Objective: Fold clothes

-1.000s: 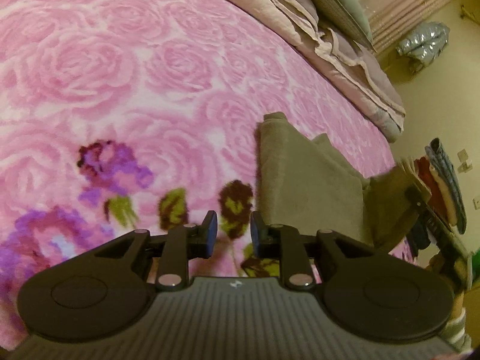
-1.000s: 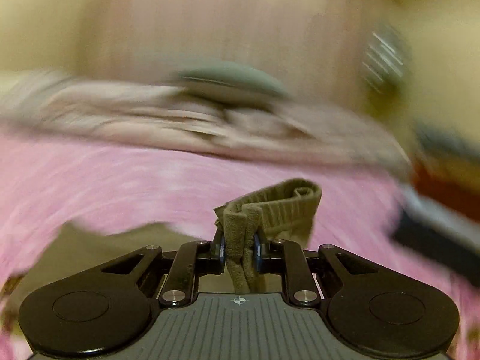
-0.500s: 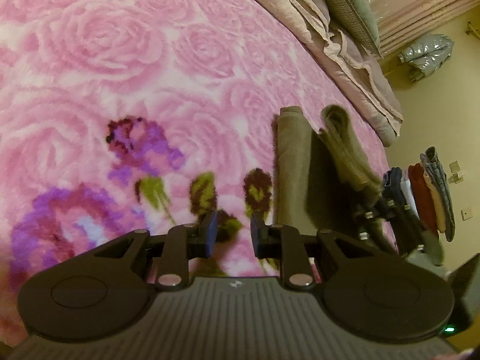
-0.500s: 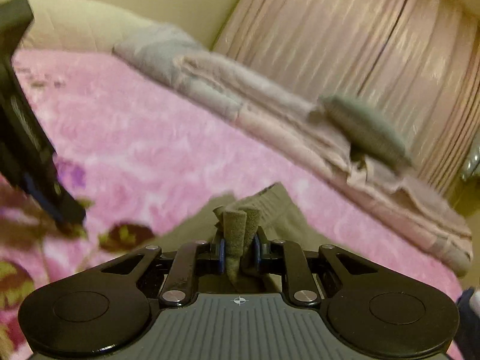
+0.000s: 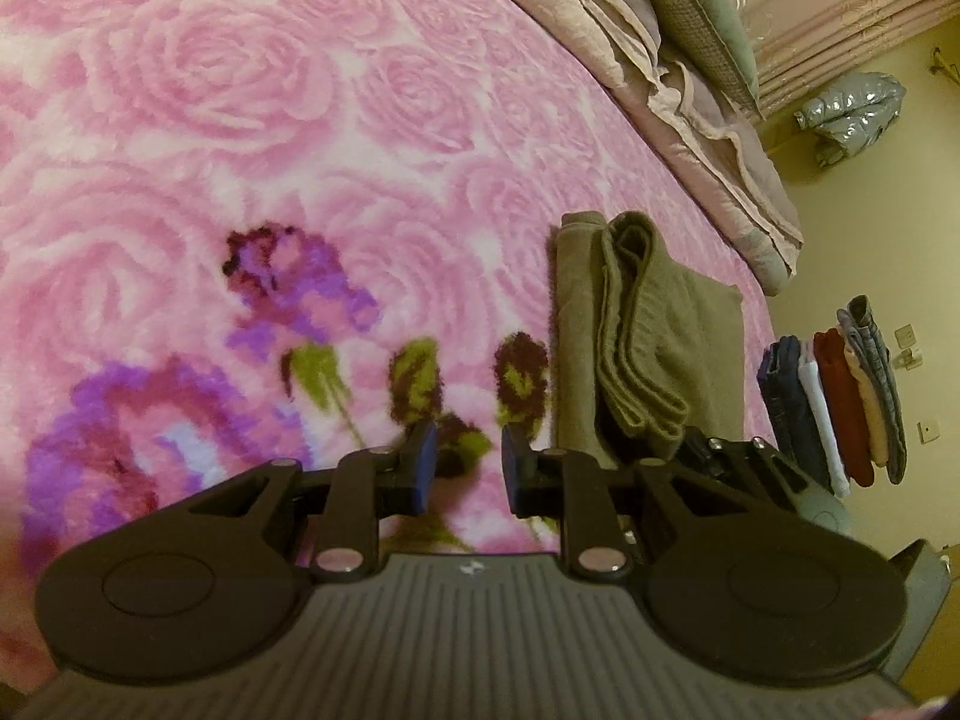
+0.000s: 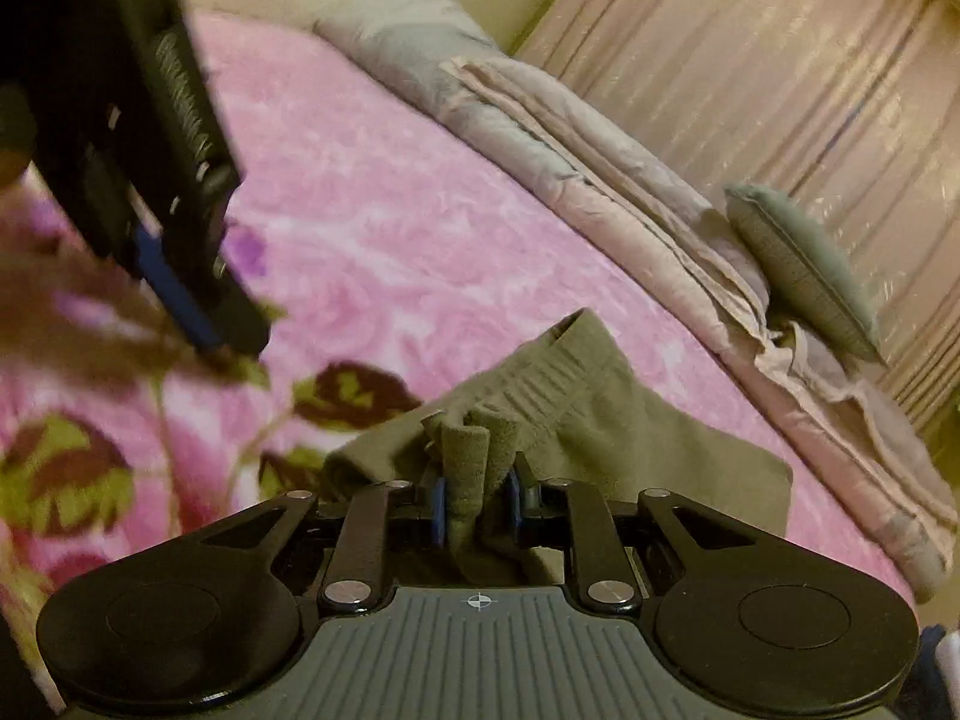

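1. Our left gripper (image 5: 463, 463) hangs over the pink rose blanket (image 5: 240, 120) just left of the olive garment (image 5: 636, 324), jaws parted with nothing between them.
2. The garment lies folded on the blanket, its long axis running away from us toward the bedding roll (image 5: 690, 96).
3. Our right gripper (image 6: 477, 507) is nearer: its jaws are opening, a bunched fold between them.
4. We cannot tell whether the pads touch it; the near hem is hidden.
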A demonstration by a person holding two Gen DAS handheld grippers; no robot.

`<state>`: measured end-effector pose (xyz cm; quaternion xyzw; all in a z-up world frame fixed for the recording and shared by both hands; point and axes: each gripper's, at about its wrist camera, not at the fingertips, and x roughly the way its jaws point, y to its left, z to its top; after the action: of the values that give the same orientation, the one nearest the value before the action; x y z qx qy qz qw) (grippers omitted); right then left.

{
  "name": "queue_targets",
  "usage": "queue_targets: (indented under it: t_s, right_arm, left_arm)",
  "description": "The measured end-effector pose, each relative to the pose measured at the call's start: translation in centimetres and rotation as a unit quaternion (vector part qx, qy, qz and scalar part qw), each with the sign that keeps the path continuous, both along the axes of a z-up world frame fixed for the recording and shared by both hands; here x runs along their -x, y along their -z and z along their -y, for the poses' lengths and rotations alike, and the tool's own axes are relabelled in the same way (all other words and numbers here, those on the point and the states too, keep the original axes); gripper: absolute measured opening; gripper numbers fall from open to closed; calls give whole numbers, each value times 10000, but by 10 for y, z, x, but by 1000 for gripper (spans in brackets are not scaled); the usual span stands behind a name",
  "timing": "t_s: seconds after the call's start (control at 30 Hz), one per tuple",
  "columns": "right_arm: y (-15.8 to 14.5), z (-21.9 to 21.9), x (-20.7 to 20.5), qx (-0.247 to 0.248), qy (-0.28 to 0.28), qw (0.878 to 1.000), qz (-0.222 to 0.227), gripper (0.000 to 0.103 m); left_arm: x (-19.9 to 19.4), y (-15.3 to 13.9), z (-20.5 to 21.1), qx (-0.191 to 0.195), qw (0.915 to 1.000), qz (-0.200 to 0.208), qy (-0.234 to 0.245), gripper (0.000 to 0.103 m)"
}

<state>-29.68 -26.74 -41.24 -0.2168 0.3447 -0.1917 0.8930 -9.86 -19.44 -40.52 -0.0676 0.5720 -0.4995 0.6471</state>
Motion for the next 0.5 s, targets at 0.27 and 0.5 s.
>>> queue_targets:
  t_s: [0.27, 0.5]
  right_arm:
    - [-33, 5, 34, -955, 340, 9923, 710, 89]
    - [-57, 79, 113, -3202, 2386, 8963, 1927, 37]
  left_arm:
    - [9, -19, -1, 80, 9997, 228, 78, 18]
    - [33, -45, 27, 562, 9960, 288, 625, 19]
